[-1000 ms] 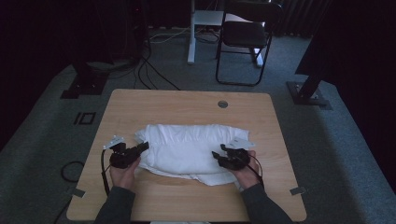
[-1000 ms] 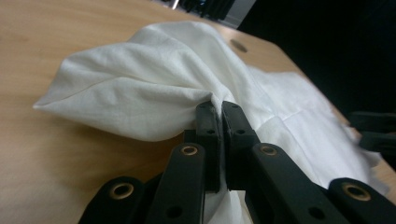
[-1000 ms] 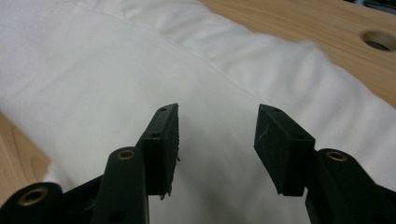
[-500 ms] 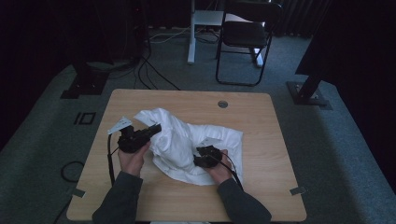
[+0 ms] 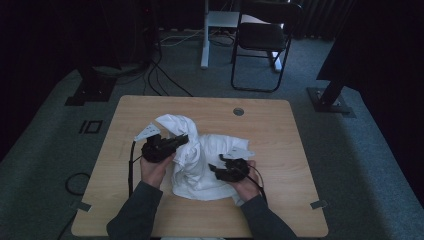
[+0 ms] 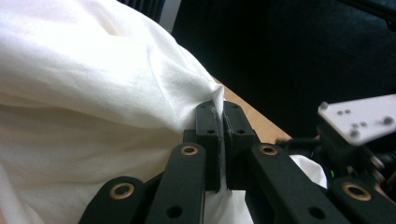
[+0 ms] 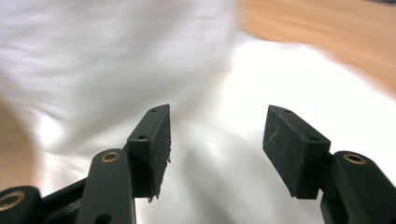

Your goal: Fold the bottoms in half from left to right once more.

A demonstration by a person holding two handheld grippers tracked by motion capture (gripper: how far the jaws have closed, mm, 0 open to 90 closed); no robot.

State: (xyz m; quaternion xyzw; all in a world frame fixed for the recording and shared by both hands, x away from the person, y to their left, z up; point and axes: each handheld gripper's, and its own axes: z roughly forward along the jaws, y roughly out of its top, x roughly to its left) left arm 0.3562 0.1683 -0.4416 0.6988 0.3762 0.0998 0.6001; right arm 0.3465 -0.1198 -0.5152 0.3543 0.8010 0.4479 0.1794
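A crumpled white cloth (image 5: pixel 210 150) lies in the middle of the wooden table (image 5: pixel 280 130). My left gripper (image 5: pixel 176 142) is raised over the cloth's left part and shut on a pinched fold, which drapes down from it. In the left gripper view the jaws (image 6: pixel 221 112) press a thin ridge of the cloth (image 6: pixel 93 93) between the pads. My right gripper (image 5: pixel 220 170) sits low at the cloth's right side, near the front. Its jaws (image 7: pixel 217 135) have just been opening and stand apart, with the cloth (image 7: pixel 210 70) beneath and nothing pinched.
A round cable hole (image 5: pixel 238 111) marks the table's far side. Beyond the table stand a black chair (image 5: pixel 262 37) and a white desk leg (image 5: pixel 205 40). Cables (image 5: pixel 165 75) run over the carpet, and dark stand bases (image 5: pixel 92 90) flank the table.
The left gripper has lifted the cloth's left edge and carried it up and toward the centre, bunching the flat cloth. The right gripper has moved left along the front and opened wider.
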